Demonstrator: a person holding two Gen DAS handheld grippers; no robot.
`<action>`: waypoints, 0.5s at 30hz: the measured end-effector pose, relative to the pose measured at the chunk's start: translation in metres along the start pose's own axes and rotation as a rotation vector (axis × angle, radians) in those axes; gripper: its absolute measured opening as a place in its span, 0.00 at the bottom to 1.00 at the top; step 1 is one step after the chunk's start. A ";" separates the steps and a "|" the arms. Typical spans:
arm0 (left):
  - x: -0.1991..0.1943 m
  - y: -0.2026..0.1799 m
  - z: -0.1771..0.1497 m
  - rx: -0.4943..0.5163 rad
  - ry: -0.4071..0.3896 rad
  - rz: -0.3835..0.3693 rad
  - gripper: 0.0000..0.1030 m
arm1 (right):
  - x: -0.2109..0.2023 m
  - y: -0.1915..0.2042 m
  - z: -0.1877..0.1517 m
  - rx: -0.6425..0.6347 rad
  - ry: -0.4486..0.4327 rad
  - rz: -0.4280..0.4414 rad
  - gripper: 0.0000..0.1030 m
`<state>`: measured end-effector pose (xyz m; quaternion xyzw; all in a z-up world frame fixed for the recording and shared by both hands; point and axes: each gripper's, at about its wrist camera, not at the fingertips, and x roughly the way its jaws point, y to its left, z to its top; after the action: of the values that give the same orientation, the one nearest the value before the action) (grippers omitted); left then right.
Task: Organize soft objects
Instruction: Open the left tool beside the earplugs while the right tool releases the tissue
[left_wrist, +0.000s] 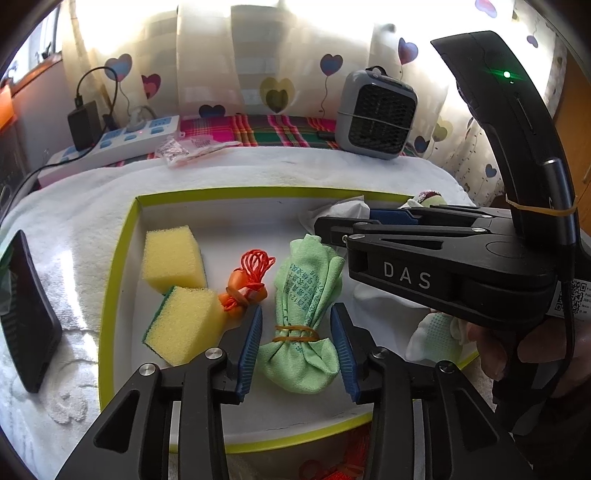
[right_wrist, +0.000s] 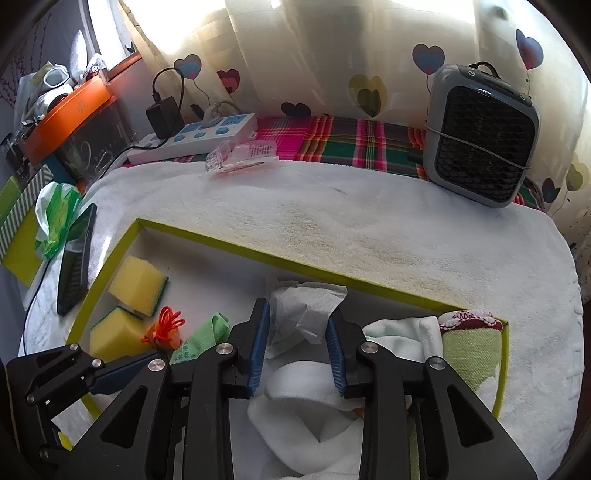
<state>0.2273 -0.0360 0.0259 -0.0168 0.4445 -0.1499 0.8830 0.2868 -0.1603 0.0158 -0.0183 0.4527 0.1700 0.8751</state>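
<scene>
Your left gripper (left_wrist: 297, 350) stands parted around the green cloth bundle (left_wrist: 303, 317) in the tray (left_wrist: 110, 295) — lift clear; right gripper (right_wrist: 295, 347) parted, empty — beside the sponges (left_wrist: 173, 258).

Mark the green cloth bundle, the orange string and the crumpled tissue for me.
green cloth bundle (left_wrist: 301, 295), left wrist view, printed middle.
orange string (left_wrist: 256, 264), left wrist view, looped top.
crumpled tissue (right_wrist: 308, 306), right wrist view, its centre.

Sunlit heart-print curtain (right_wrist: 332, 66) hangs behind the white-towelled table (right_wrist: 369, 221).
</scene>
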 end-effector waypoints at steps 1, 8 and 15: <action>0.000 0.000 0.000 -0.001 -0.001 -0.002 0.37 | 0.000 0.001 0.000 -0.002 0.001 -0.002 0.33; -0.001 -0.002 0.000 -0.009 0.001 0.001 0.41 | -0.002 0.005 -0.001 -0.009 0.008 -0.027 0.40; -0.004 -0.003 -0.002 -0.009 -0.008 0.002 0.42 | -0.006 0.004 0.001 -0.006 0.014 -0.050 0.41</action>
<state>0.2231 -0.0371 0.0285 -0.0211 0.4418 -0.1471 0.8847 0.2833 -0.1577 0.0217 -0.0334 0.4578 0.1493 0.8758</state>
